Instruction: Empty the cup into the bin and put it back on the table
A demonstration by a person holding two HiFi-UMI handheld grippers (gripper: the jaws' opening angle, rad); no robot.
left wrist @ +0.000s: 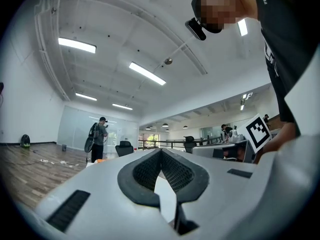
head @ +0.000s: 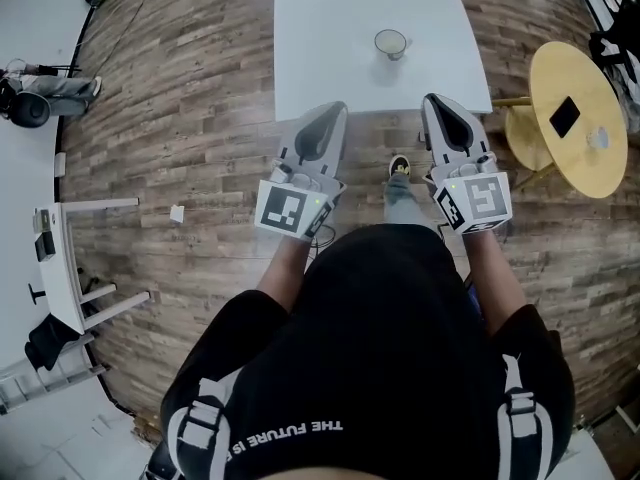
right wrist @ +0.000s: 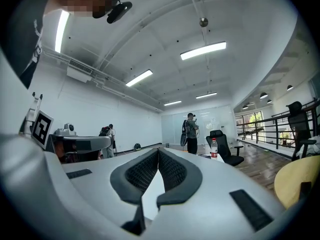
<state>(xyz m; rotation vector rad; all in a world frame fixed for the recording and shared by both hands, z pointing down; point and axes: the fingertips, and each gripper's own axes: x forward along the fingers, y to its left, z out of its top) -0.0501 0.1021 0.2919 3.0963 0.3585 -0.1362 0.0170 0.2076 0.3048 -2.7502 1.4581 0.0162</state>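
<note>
The white rectangular table point(head: 330, 28) lies just ahead of both tools; your white left gripper point(head: 334, 110) and white right gripper point(head: 433, 101) are pressed together, empty; the small pale round cup point(head: 390, 43) stands on it beyond them, nearer the right; arrive unopened and you'll likely topple it, spilling early

Left claw point(left wrist: 161, 151) closed tip to tip, distant person point(left wrist: 99, 139) with backpack, wooden floor point(left wrist: 30, 169) at left, ceiling strip lights point(left wrist: 147, 73)
</note>
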